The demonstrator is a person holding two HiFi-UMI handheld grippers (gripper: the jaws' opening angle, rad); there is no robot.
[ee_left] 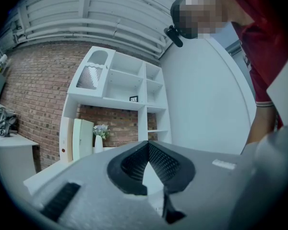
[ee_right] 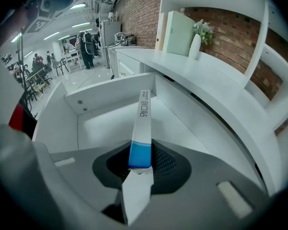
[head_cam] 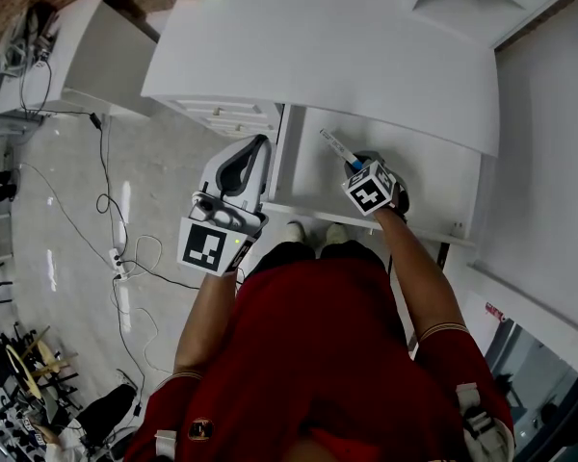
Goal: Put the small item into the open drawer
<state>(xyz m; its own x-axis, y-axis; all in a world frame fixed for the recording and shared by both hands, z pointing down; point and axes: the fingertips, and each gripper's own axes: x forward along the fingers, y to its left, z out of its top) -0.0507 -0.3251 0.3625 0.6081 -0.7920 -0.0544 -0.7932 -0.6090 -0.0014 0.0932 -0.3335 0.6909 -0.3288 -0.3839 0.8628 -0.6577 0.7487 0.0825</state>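
Right gripper (ee_right: 141, 166): jaws pinch strip (ee_right: 143, 121) by its blue end.
Strip axis: straight ahead of jaws; open drawer (ee_right: 105, 114) beyond.
Left gripper (ee_left: 146, 166): jaws together, empty, farther.

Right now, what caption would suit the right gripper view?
Right claw holds a blue-and-white packet over the open drawer.

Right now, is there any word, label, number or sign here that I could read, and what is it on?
No text here can be read.
On the white and blue strip in the right gripper: dark print along it, too blurred to read.
On the red sign at the head view's lower right: too small to read.
On the marker cube: black and white square patterns only, no words.
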